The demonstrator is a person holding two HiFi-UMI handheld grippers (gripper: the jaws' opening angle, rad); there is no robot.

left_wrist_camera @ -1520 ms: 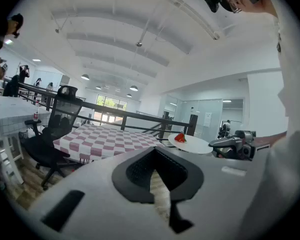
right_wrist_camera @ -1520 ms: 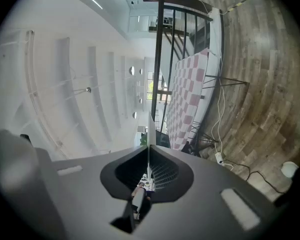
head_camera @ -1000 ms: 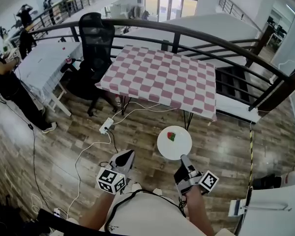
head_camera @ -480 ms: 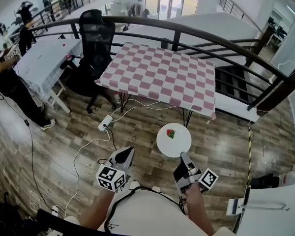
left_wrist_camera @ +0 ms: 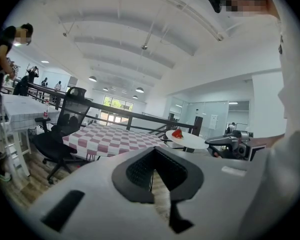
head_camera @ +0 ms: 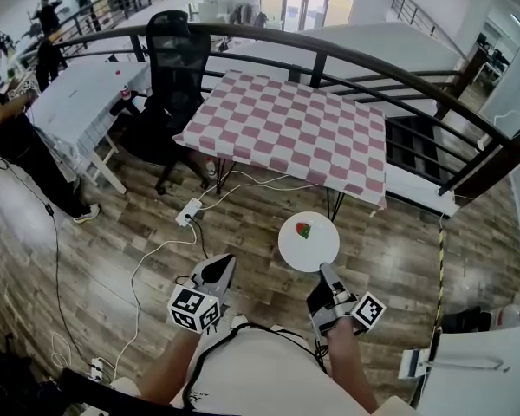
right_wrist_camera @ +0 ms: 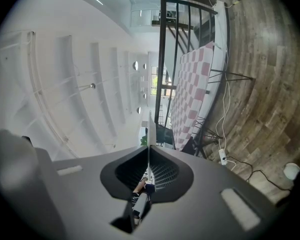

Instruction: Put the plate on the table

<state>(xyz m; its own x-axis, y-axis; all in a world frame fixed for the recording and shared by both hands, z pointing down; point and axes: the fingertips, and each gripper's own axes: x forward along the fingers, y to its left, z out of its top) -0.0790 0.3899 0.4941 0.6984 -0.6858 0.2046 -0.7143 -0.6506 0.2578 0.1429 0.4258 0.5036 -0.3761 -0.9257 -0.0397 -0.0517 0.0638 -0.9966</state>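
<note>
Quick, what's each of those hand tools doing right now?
Left tool: closed, holding nothing.
Right tool: closed on the rim of the white plate.

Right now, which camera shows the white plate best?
Head view: the whole round plate, red piece on it, right gripper pinching its rim. Left gripper view shows the plate small and side-on; right gripper view only its thin edge.
</note>
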